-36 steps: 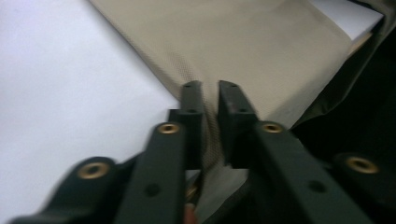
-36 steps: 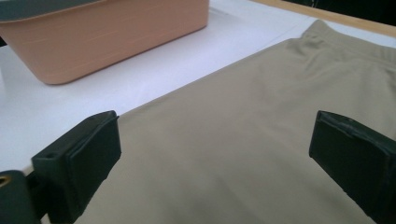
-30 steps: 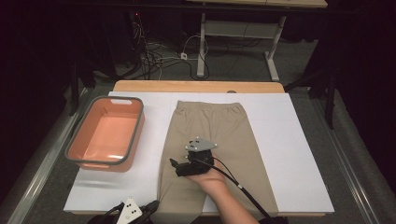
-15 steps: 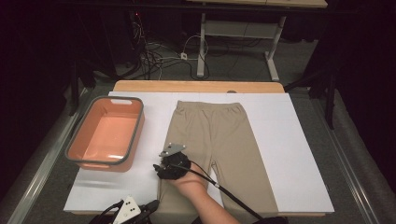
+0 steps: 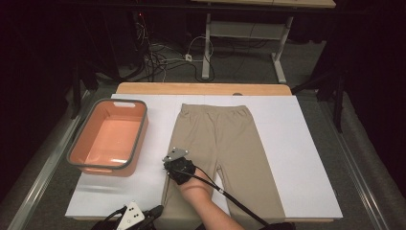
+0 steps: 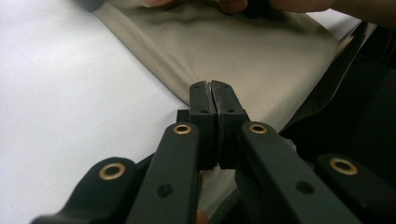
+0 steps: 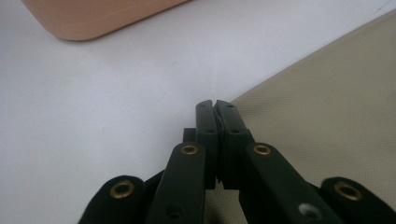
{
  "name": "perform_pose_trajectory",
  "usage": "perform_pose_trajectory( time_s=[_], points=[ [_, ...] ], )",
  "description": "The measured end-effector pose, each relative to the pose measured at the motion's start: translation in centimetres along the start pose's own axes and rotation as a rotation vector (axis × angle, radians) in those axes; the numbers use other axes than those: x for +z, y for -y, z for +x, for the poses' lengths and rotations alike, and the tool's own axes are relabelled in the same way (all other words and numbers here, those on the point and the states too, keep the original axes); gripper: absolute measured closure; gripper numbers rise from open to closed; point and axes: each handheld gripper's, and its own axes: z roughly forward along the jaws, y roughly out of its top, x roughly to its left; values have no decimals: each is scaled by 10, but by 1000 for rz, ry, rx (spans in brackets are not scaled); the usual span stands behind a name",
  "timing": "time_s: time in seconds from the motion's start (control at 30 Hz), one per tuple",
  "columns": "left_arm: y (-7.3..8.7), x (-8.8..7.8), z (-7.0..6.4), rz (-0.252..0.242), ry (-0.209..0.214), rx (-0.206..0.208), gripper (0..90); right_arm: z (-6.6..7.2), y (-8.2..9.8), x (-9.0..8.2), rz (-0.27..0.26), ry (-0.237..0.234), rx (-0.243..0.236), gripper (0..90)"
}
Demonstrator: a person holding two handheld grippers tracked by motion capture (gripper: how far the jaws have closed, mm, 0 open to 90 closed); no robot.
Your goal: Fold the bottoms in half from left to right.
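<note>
The right gripper (image 5: 168, 162) has slid over from the middle of the tan shorts (image 5: 225, 143) to their side edge, and its jaws have just been closing. Now they are pressed together, and in the right gripper view the edge of the shorts (image 7: 327, 116) runs right up to the jaw tips, so they seem to pinch the cloth there, though I cannot see it for sure. The white table cover (image 7: 116, 93) lies just past the tips, and the orange tub (image 7: 93, 16) sits farther off beyond them. The left gripper (image 6: 211, 93) sits at the near end of the same leg, and its jaws are together too, clamped on the hem of the shorts (image 6: 243, 51), with cloth poking out below the pads.
</note>
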Motion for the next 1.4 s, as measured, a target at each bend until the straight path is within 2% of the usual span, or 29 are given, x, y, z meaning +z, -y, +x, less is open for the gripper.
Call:
perform_pose_trajectory(
  time_s=[0.1,0.17,0.27,0.43,0.57,0.73,0.9,1.03,1.17,1.33,1.4],
  points=[
    [-2,0,0,-4,13,-5,864,-2,0,-1,-12,-12,10,900],
    [-5,-2,-1,-23,26,-9,864,-3,-1,-6,-39,-20,19,900],
    [-11,-6,-3,-64,45,-9,864,-8,-3,-19,-81,-27,23,900],
    [-30,-10,-11,-120,74,4,864,-24,-5,-47,-153,-27,47,900],
    [-49,-6,-22,-123,94,64,864,-37,-3,-72,-198,-17,52,900],
    [-73,7,-35,-146,136,110,863,-53,2,-96,-227,23,59,900],
    [-96,25,-47,-183,196,136,863,-72,11,-120,-256,60,83,900],
    [-113,46,-59,-200,247,164,863,-90,22,-140,-279,97,106,900],
    [-128,74,-73,-193,301,193,863,-110,40,-156,-287,133,142,900],
    [-139,112,-88,-166,369,189,862,-137,69,-170,-276,180,197,900],
    [-141,126,-93,-144,382,188,861,-148,83,-173,-265,198,225,900]
  ],
)
